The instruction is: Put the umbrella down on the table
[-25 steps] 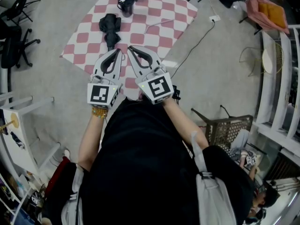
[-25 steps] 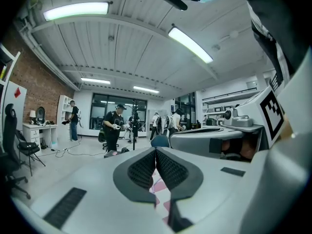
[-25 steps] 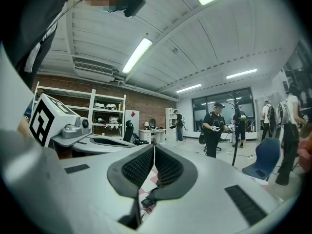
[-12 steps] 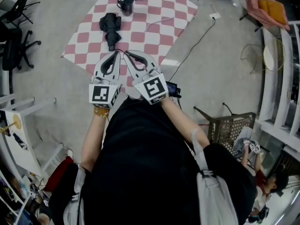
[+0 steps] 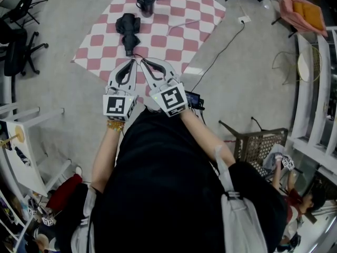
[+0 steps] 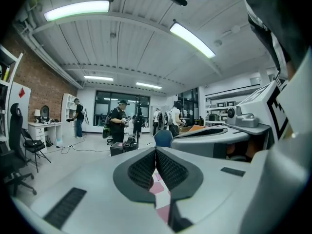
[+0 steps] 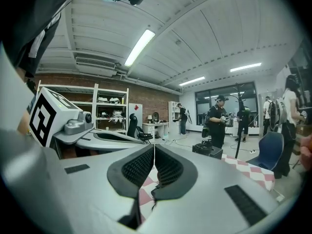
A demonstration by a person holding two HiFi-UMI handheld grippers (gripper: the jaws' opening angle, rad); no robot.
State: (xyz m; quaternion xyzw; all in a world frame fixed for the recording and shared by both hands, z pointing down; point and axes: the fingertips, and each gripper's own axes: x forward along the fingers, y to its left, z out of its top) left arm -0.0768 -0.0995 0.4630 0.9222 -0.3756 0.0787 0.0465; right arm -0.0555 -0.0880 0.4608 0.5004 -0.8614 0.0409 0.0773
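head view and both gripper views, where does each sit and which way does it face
Head view: on the person's head, steeply down at the umbrella on the checkered cloth; arms, torso, left gripper, right gripper show.
Left gripper view: on that gripper, roughly level across the room; clothing top right.
Right gripper view: likewise; clothing top left.
Shared: shut jaws, cloth, other gripper.

A folded black umbrella lies on the red-and-white checked surface, free of both tools, with a dark cup-like thing just beyond it near the far edge. The left tool and the right tool are held side by side over the surface's near edge, their tips almost meeting, each with its jaws together and nothing between them, near the umbrella's closer end. A black cord crosses the grey floor at the right.
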